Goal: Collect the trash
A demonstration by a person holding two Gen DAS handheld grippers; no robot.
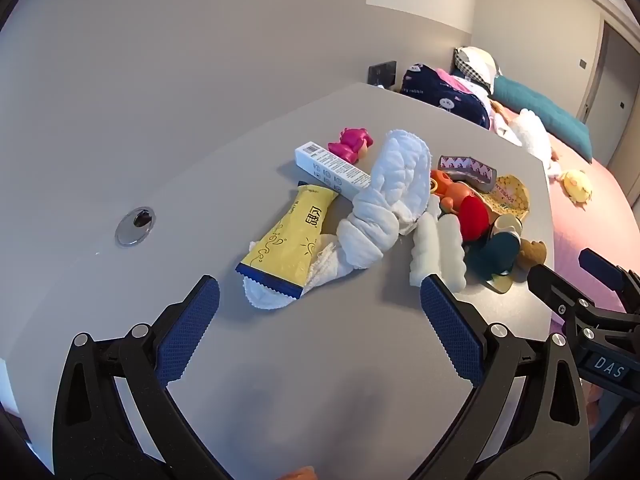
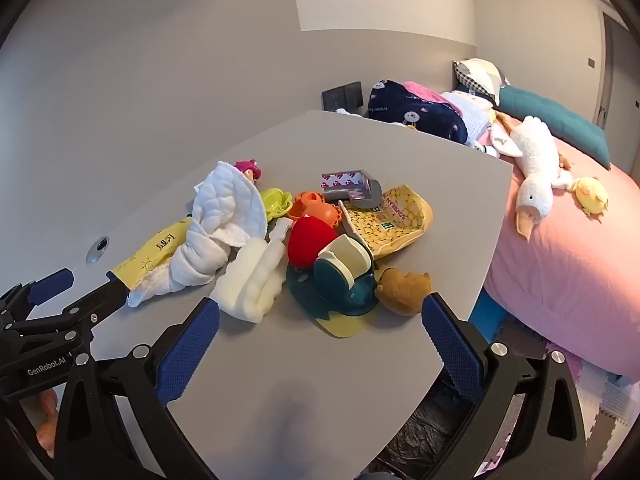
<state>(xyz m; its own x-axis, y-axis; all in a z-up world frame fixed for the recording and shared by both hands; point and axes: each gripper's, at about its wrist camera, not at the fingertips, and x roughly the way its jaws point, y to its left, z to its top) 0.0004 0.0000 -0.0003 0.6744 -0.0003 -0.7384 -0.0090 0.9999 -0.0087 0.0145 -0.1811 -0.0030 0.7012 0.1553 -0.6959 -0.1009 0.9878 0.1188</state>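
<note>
both claws are held above the near part of the grey table (image 1: 120, 152), each with its blue-padded jaws spread wide and nothing between them: the left gripper (image 1: 320, 308) is seen in the left wrist view, the right gripper (image 2: 320, 316) in the right wrist view. no contact with any item is observed.

just beyond the left gripper, a yellow wrapper (image 1: 288, 240) with a blue serrated end is found lying flat, partly over a knotted white cloth (image 1: 380, 204). ridged white foam pieces (image 1: 438, 248) are noted just beside the cloth.

just beyond the right gripper, a teal and cream toy (image 2: 344, 276) is seen resting on a flat yellow-edged piece, with a brown plush bear (image 2: 404, 286) touching it near the table edge. a red toy (image 2: 310, 238) is noted behind these.

farther back, a yellow soybean packet (image 2: 390, 220) is recorded lying open-faced, with a grey patterned box (image 2: 352, 188) resting on its far edge. a white carton (image 1: 330, 164) and a pink toy (image 1: 352, 142) are located at the far side of the pile.

beyond the table, a pink bed (image 2: 560, 264) carrying a white plush goose (image 2: 534, 168) is observed.
</note>
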